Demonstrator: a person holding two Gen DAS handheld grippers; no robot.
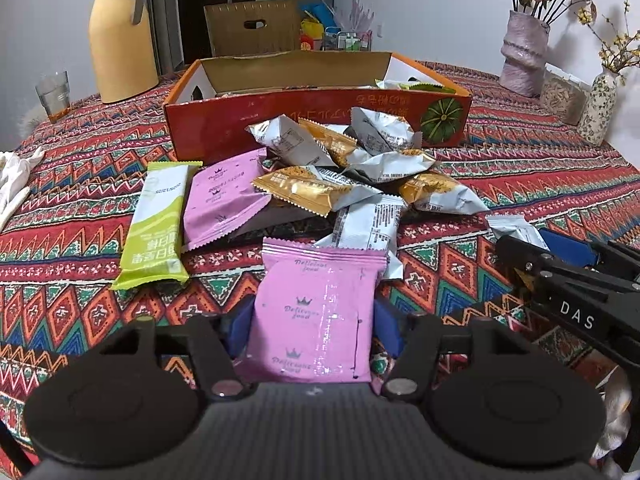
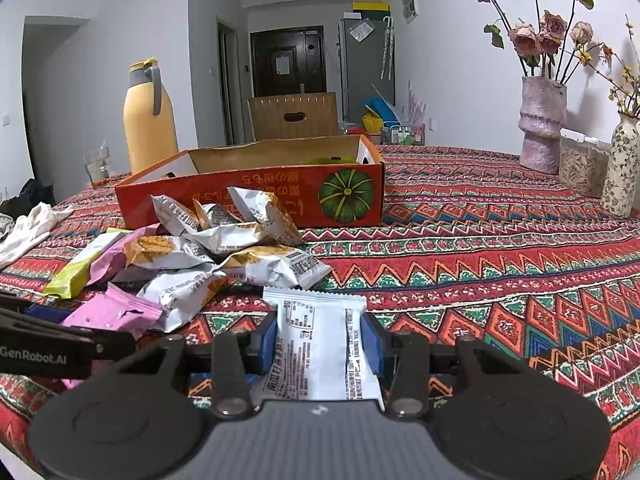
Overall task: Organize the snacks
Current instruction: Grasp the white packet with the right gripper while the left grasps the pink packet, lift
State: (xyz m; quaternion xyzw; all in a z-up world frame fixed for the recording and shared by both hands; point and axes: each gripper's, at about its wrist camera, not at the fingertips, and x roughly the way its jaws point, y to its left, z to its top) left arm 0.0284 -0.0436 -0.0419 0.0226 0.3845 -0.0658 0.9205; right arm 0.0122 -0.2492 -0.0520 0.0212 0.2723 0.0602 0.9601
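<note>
My left gripper (image 1: 314, 320) is shut on a pink snack packet (image 1: 316, 312), its blue pads (image 1: 240, 332) against both long edges just above the patterned tablecloth. My right gripper (image 2: 320, 340) is shut on a white snack packet (image 2: 320, 344) in the same way. Ahead lies a pile of white-and-gold packets (image 1: 320, 184), a second pink packet (image 1: 224, 204) and a green packet (image 1: 156, 224). Behind them stands an open orange-red box (image 1: 224, 128) with a pumpkin picture; a few packets show inside at its right end. In the left wrist view the right gripper (image 1: 568, 272) sits low right.
A yellow jug (image 1: 120, 40) and a glass (image 1: 54, 94) stand back left. Two vases (image 1: 524, 52) (image 1: 600, 108) and a clear container (image 1: 560, 96) stand back right. A white cloth (image 1: 12, 184) lies at the left edge. Bare tablecloth (image 2: 500, 260) lies to the right of the pile.
</note>
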